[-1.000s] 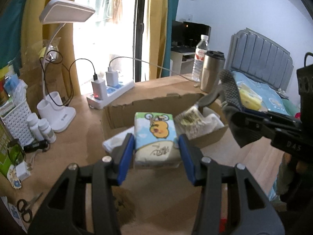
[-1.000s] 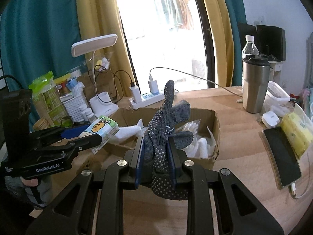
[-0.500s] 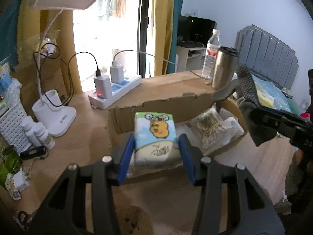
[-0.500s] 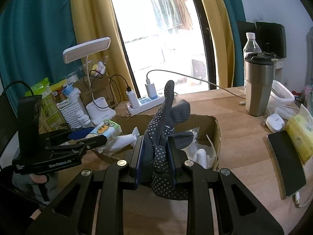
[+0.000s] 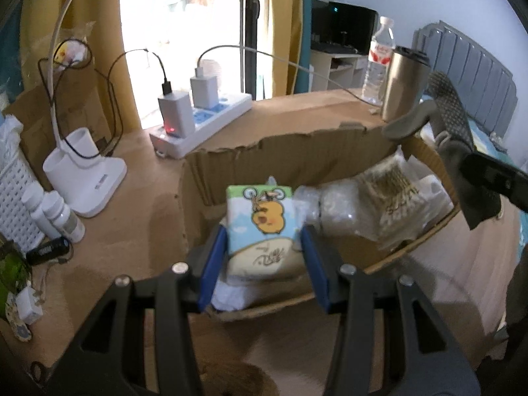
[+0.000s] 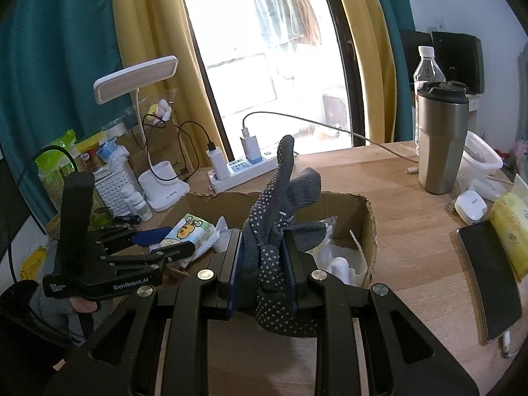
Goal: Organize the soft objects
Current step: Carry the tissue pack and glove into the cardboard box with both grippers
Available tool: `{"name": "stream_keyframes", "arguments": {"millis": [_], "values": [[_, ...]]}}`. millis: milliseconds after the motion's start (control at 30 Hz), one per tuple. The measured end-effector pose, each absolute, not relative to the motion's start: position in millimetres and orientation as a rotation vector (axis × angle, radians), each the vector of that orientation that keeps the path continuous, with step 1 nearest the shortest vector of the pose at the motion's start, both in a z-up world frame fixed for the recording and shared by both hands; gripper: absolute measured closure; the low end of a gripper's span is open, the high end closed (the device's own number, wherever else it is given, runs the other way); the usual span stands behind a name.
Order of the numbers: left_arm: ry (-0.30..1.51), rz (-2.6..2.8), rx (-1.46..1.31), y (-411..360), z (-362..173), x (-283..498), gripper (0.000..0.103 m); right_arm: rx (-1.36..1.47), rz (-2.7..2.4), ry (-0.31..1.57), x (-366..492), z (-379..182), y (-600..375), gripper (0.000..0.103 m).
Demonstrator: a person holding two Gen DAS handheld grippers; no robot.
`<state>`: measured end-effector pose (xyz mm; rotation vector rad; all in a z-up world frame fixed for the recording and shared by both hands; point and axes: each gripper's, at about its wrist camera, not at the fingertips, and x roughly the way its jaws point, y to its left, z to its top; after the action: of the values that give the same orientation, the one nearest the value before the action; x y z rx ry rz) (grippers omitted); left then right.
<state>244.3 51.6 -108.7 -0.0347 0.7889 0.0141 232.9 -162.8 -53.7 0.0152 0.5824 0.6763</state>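
My left gripper [image 5: 264, 246] is shut on a small tissue pack [image 5: 262, 227] printed with a yellow cartoon animal, and holds it inside the near left part of an open cardboard box [image 5: 290, 151]. The box also holds clear plastic bags [image 5: 369, 204] and white cloth. From the right wrist view the same tissue pack [image 6: 189, 231] sits low at the cardboard box's [image 6: 369, 224] left end. My right gripper [image 6: 262, 250] is shut on a grey dotted work glove [image 6: 280, 198], whose fingers stick up in front of the box.
On the wooden desk stand a steel tumbler [image 6: 442, 138], a water bottle [image 6: 427, 69], a power strip [image 5: 204, 122] with chargers, a white desk lamp [image 6: 138, 79], small white bottles [image 5: 56, 211] and a white basket [image 5: 13, 198]. A phone [image 6: 488, 274] and a yellow pack [image 6: 511, 227] lie at right.
My left gripper has carried the tissue pack forward and down, from in front of the box into its left end. The right gripper with the glove has crept slightly closer to the box.
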Motion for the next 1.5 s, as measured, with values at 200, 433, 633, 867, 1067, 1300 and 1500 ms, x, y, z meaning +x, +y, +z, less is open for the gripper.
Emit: {"name": "stream_keyframes", "arguments": {"millis": [200,433,633,867,1067,1300,1500], "values": [[0.795,0.019,-0.011,51.1,-107.8,245.4,0.053,0.015,0.680,0.597,238.1,-57.0,-157.0,0.078],[0.738,-0.005,-0.030,51.8,-91.4,235.5,0.050,0.014,0.689,0.612,243.6,-59.5,-147.4,0.078],[0.715,0.012,-0.051,61.3,-84.7,229.1,0.050,0.022,0.697,0.622,246.3,-62.0,-139.5,0.078],[0.696,0.029,-0.099,74.0,-82.1,218.3,0.049,0.021,0.682,0.640,255.5,-64.3,-129.8,0.077],[0.687,0.031,-0.123,80.8,-81.2,212.5,0.049,0.055,0.671,0.688,264.6,-71.7,-127.0,0.077],[0.667,0.020,-0.142,81.0,-77.7,206.8,0.035,0.042,0.667,0.692,261.0,-72.1,-122.6,0.059],[0.656,0.013,-0.151,80.4,-75.2,200.3,0.034,0.040,0.654,0.681,255.9,-67.7,-125.2,0.055]]}}
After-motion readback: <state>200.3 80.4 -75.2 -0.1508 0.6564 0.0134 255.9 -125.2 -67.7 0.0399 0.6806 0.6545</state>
